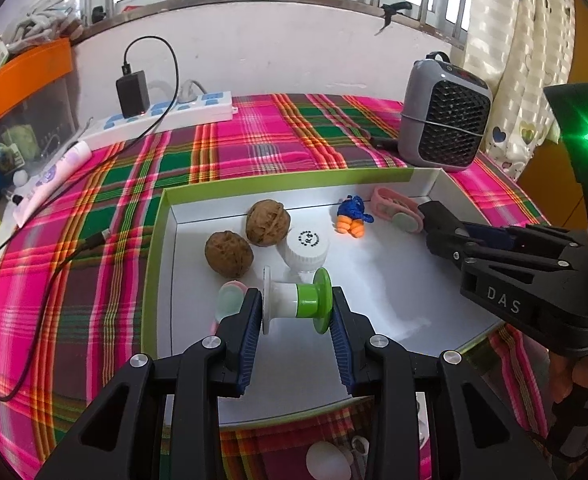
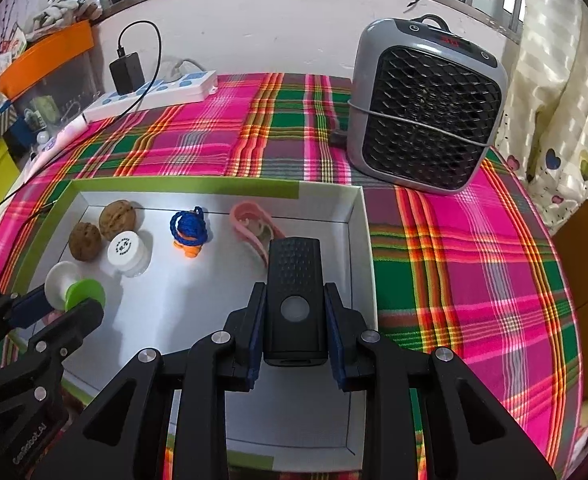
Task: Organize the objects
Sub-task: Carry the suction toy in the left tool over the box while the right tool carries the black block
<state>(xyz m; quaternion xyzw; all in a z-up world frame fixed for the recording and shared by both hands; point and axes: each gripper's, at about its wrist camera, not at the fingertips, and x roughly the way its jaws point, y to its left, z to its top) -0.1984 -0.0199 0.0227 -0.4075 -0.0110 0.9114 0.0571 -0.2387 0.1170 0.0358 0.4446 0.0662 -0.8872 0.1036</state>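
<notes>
I am holding a white and green spool [image 1: 297, 299] crosswise in my left hand-held gripper [image 1: 297, 312], its two blue pads pressing on the spool's end flanges, over the near left part of the shallow white box [image 1: 165, 216] that is sitting on the plaid-covered desk [image 1: 93, 208]. Just beyond the spool, a white-capped bottle [image 1: 306, 246] is standing in the box, with two walnuts [image 1: 249, 236] beside it on the left and a pale round pink and green piece [image 1: 229, 294] lying just left of my left pad. In my right hand-held gripper [image 2: 296, 332] I am gripping a black rectangular device [image 2: 294, 300] with a round button, its long sides clamped between the pads and its far end pointing toward the box's back wall, over the right part of the box. Just past its tip a pink strap-like item [image 2: 249, 224] is lying, and to the left of that a small blue and orange figure [image 2: 189, 232]. A grey heater [image 2: 426, 120] is standing on the desk behind the box.
</notes>
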